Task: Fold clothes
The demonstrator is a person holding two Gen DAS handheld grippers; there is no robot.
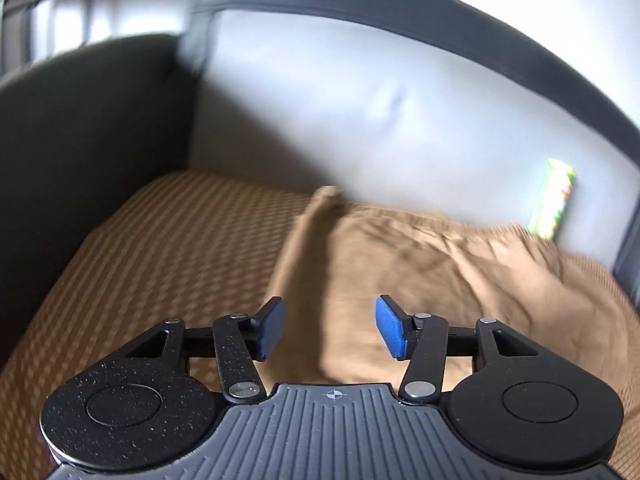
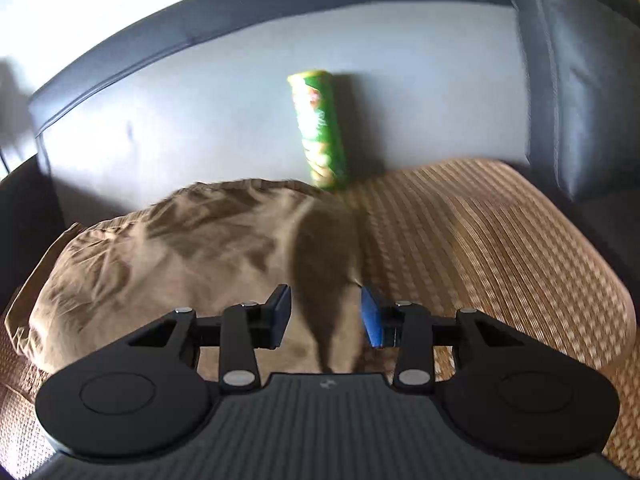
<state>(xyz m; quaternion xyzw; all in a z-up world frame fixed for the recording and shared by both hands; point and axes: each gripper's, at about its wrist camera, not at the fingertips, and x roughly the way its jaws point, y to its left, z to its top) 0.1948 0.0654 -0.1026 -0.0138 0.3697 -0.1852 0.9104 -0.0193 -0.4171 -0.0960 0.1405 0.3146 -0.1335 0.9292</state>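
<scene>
Left tool [image 1: 330, 330] stands wide open, nothing between its blue pads, hanging just above the tan garment [image 1: 420, 280]. Right tool [image 2: 325, 316] is open too, jaws empty, with the same garment [image 2: 180, 248] spread beneath and off to its left. A dark fold or shadow runs forward from each tool across the cloth, blurred, hard to read. The garment lies rumpled on the woven seat cover [image 2: 480, 232] of the sofa, its far edge against the pale backrest [image 1: 320, 112]. Beyond the right tool, a green can [image 2: 320, 128] leans on that backrest. Looks like a release between folds; next, both tools need fresh grips on an edge, low and level.
</scene>
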